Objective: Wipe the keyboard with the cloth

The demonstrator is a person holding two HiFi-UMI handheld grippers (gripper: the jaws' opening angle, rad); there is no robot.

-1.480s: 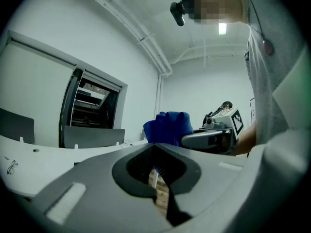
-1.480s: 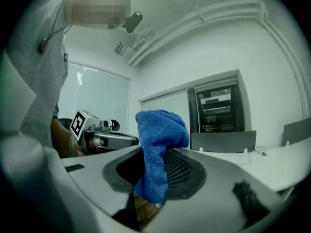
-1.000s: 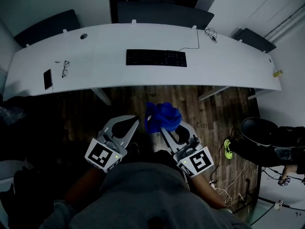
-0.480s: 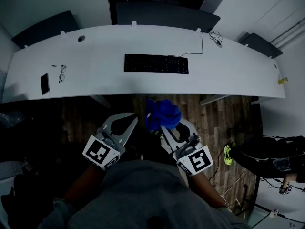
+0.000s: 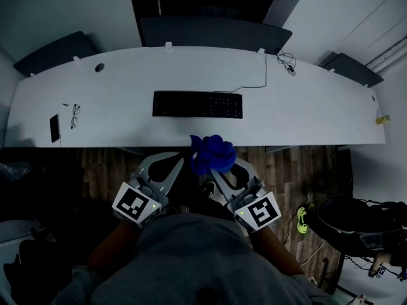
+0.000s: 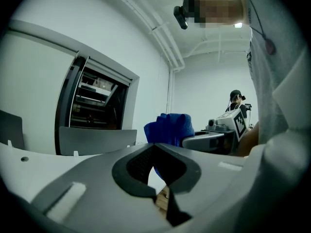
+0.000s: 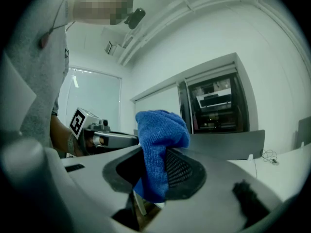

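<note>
A black keyboard [image 5: 198, 104] lies flat near the middle of the long white desk [image 5: 114, 113]. My right gripper [image 5: 215, 168] is shut on a bunched blue cloth [image 5: 212, 153], held in the air just short of the desk's near edge. The cloth [image 7: 158, 149] stands up between the right jaws in the right gripper view. Beside it, my left gripper [image 5: 172, 164] is shut with nothing in it. In the left gripper view my left gripper [image 6: 159, 178] shows closed tips, with the cloth [image 6: 169, 128] behind them.
Glasses [image 5: 74, 115] and a dark phone [image 5: 55, 128] lie at the desk's left end. A cable [image 5: 265, 68] runs from the keyboard to the back right. Grey screens [image 5: 210, 33] stand behind the desk. A wooden floor [image 5: 292, 164] and a black bin [image 5: 350, 218] lie right of me.
The desk and keyboard have come nearer in the head view. Both grippers keep their pose, and the cloth now overlaps the desk's front edge.
</note>
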